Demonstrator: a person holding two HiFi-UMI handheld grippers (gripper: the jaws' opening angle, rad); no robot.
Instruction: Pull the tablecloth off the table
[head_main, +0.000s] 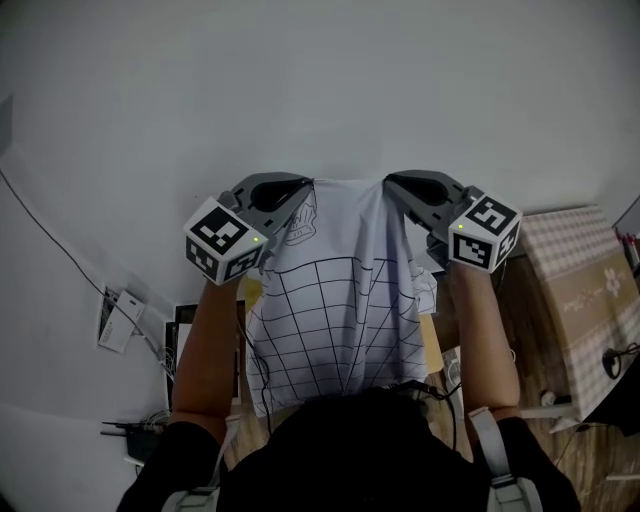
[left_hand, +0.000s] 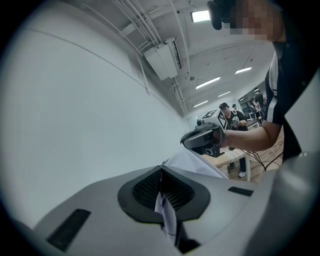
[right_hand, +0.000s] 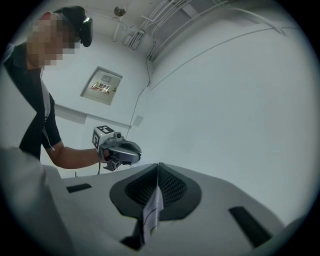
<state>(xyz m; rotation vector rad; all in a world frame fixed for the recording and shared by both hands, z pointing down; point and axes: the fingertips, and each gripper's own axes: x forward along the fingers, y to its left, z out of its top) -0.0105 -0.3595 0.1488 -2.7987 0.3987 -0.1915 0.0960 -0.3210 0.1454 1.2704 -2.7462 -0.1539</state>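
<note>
While a pale wall (head_main: 300, 90) is filling most of the head view, the cloth (head_main: 340, 310), white w/ a black grid, is hanging spread in front of it, up in the air and stretching between both grippers. Its top edge is running approx level from one gripper to the other, its body is dropping straight down btwn the person's bare forearms (head_main: 205, 350), and its lower edge is disappearing behind the person's head at the bottom of the head view. Off to the right, well apart from the cloth, a checked surface (head_main: 570, 245) is sitting over a wood floor (head_main: 520, 310). The L gripper (head_main: 300, 195) is holding the cloth's top left corner; in the left gripper view its jaws are pressing together w/ only a thin fold of cloth (left_hand: 167, 215) sticking out btwn the pads. The R gripper (head_main: 395, 185) is doing the same at the top right corner; in the right gripper view its jaws are closing tight on a narrow strip of cloth (right_hand: 151, 212) showing a bit of black line. Each gripper's marker cube is pointing back toward the person. At lower left, a small white box (head_main: 118, 320) w/ a cable is lying near the wall.
</note>
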